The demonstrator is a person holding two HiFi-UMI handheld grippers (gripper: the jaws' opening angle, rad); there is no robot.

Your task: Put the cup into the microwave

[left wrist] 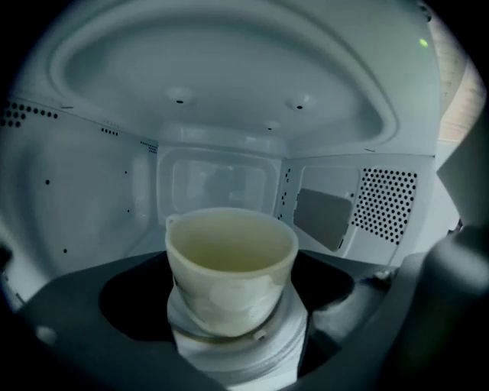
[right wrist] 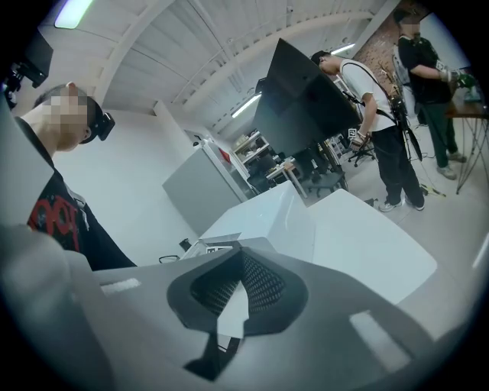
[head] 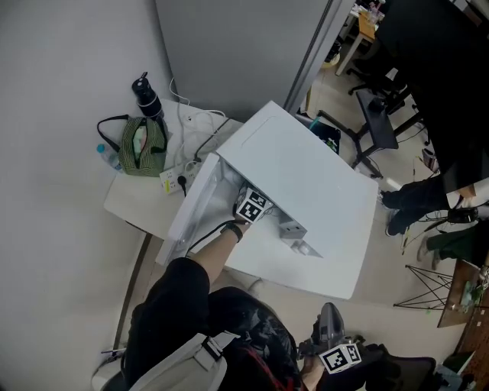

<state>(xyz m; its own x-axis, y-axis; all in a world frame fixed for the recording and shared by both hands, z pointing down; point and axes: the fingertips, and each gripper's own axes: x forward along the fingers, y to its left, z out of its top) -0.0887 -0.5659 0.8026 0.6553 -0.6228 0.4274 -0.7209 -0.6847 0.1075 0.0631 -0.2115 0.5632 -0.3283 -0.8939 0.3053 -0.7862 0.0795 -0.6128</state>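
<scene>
A pale grey wall (head: pixel 61 137) fills the left of the head view and meets a darker grey partition (head: pixel 229 46) behind a small white side table (head: pixel 126 205), which carries a green pouch (head: pixel 141 147), a black bottle (head: pixel 147 98) and a power strip (head: pixel 177 180) with white cables. The floor (head: pixel 390 260) is light beige. Black office chairs (head: pixel 378 122) stand to the right near a large dark panel (head: pixel 435 69). In the right gripper view, strip lights (right wrist: pixel 74 12) shine on a white ceiling (right wrist: pixel 176 46), with a patch of brick wall (right wrist: pixel 376 47) at the far right
</scene>
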